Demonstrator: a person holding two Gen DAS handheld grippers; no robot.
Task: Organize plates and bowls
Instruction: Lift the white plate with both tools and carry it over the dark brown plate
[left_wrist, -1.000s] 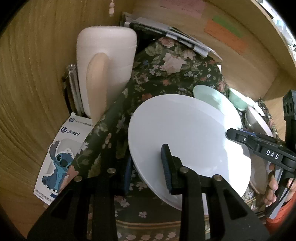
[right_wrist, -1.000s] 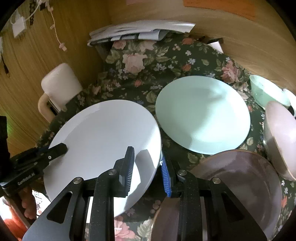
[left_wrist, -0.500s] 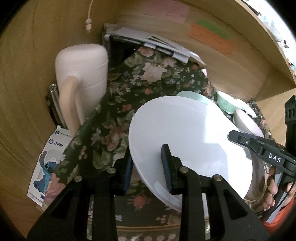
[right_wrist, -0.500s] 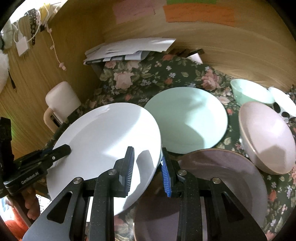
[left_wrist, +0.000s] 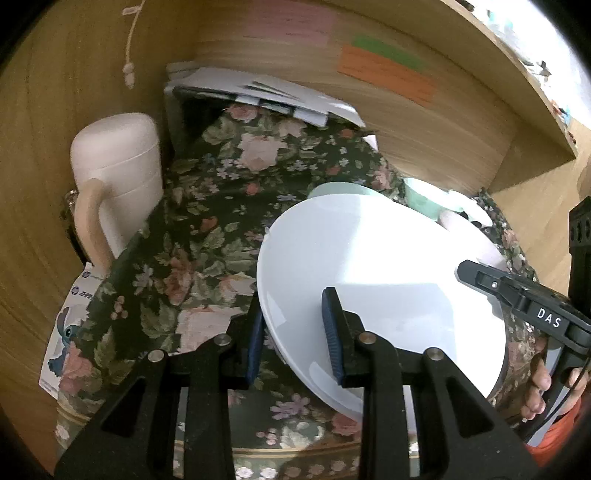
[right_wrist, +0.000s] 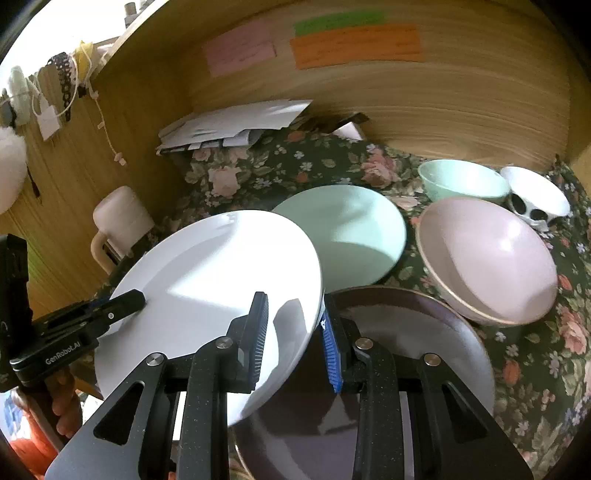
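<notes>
White plate (right_wrist: 214, 291) sits tilted above table, L tongs (left_wrist: 293, 332) & R tongs (right_wrist: 295, 339) each clamped on opposite rim edges. R view alone shows pink bowl (right_wrist: 487, 262), green plate (right_wrist: 351, 232), brown plate (right_wrist: 388, 387) beneath.

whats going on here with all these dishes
A person with a gripper in each hand is holding one white plate between them. The left gripper clamps one edge and the right gripper clamps the opposite edge, keeping it tilted above the floral cloth. A mint plate, a brown plate, a pink bowl and a mint bowl sit on the cloth.
</notes>
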